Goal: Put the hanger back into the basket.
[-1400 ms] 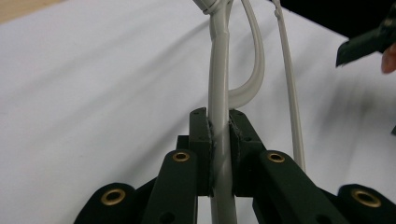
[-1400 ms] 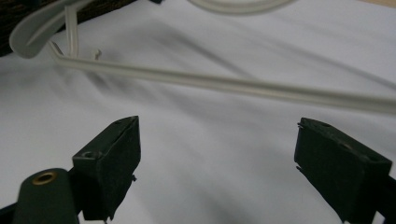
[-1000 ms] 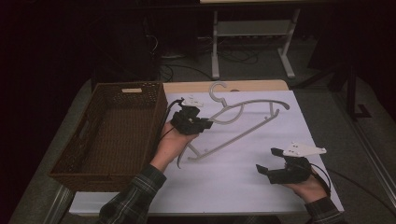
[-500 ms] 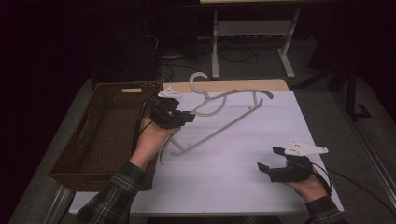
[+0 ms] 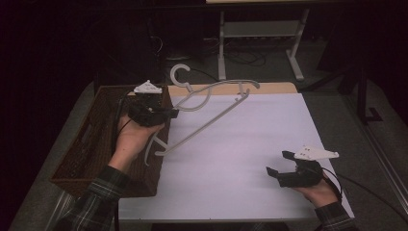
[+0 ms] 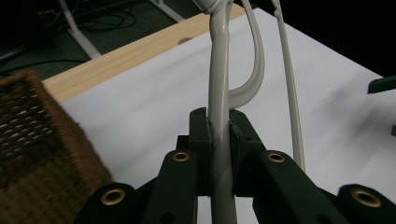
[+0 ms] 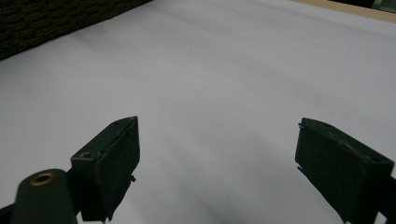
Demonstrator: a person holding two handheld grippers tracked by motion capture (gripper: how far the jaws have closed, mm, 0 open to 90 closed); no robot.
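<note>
A pale grey plastic clothes hanger (image 5: pixel 211 118) hangs tilted in the air over the left part of the white table top (image 5: pixel 250 144), its hook (image 5: pixel 179 73) pointing up and away. My left gripper (image 5: pixel 174 113) is shut on one arm of the hanger (image 6: pixel 219 116); the left gripper view has the bar pinched between the two black pads (image 6: pixel 201 140). That gripper sits right beside the inner wall of a brown wicker basket (image 5: pixel 91 144). My right gripper (image 5: pixel 279 163) rests low near the front right of the table, open, with nothing but white surface between its fingers (image 7: pixel 114 163).
The wicker basket (image 6: pixel 42 154) stands along the table's left edge. A strip of bare wood (image 5: pixel 269 88) runs along the table's far edge. Behind the table stand a metal frame (image 5: pixel 260 33) and cables on the dark floor.
My left gripper has lifted the hanger off the table and carried it left toward the basket. The right gripper has stayed where it was.
</note>
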